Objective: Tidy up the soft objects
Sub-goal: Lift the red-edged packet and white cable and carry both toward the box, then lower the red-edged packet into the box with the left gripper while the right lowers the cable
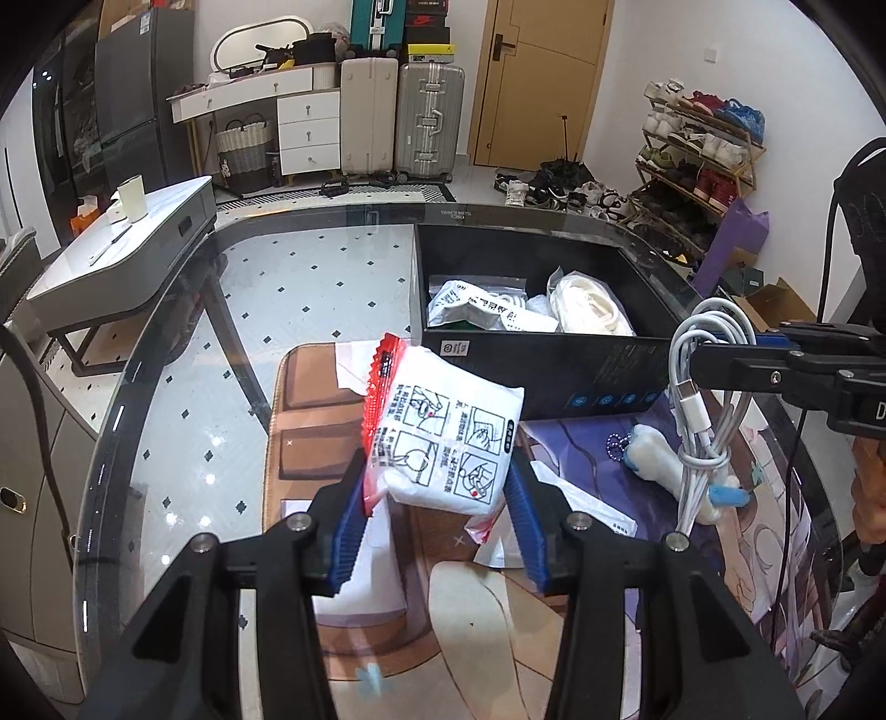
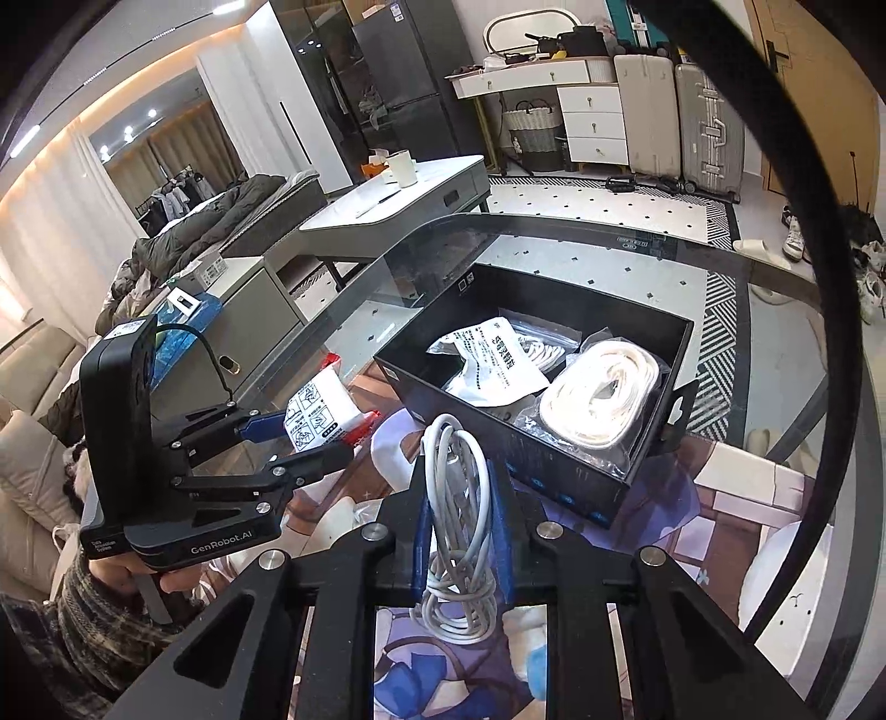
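Left gripper (image 1: 437,487) clamps the packet (image 1: 443,437), right gripper (image 2: 459,548) the cable (image 2: 457,509); carry both level toward the box (image 1: 554,382) at one o'clock.

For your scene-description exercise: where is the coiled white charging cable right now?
The white charging cable hangs clamped in the right hand-held gripper, above the printed mat, just in front of the black box.

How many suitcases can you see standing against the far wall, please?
3: a beige suitcase and a silver suitcase side by side on the floor, and a teal suitcase behind them. Others may be hidden.
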A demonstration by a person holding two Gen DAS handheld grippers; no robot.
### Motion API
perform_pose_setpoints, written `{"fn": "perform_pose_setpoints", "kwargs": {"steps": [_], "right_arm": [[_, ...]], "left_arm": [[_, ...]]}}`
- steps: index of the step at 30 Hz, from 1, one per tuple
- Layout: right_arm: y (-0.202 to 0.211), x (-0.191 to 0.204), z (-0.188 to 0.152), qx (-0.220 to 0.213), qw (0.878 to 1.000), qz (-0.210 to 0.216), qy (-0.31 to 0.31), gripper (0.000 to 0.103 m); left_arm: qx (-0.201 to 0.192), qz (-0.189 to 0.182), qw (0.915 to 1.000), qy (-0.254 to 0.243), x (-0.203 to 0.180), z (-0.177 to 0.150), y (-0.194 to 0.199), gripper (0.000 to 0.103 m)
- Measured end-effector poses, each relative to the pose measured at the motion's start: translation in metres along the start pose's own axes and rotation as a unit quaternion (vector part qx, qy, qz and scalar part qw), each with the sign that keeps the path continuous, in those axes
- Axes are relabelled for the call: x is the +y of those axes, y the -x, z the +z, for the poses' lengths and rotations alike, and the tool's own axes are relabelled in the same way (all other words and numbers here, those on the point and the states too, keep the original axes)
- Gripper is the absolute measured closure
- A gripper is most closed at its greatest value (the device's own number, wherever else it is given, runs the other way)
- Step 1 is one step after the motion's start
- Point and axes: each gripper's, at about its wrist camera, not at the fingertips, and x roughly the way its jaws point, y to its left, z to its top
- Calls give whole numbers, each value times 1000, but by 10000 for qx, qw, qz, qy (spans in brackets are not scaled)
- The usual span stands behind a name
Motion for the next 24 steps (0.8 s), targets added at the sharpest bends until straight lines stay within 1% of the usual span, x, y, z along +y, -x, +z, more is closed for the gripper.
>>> {"fn": "perform_pose_setpoints", "kwargs": {"steps": [13,24], "right_arm": [[24,-3,9,-199,9998,-97,23,84],[46,-14,16,-470,9986,-234,-103,84]], "left_arm": [[-217,16,9995,-208,-9,10,14,58],[-353,-9,9987,-361,-17,30,20,58]]}}
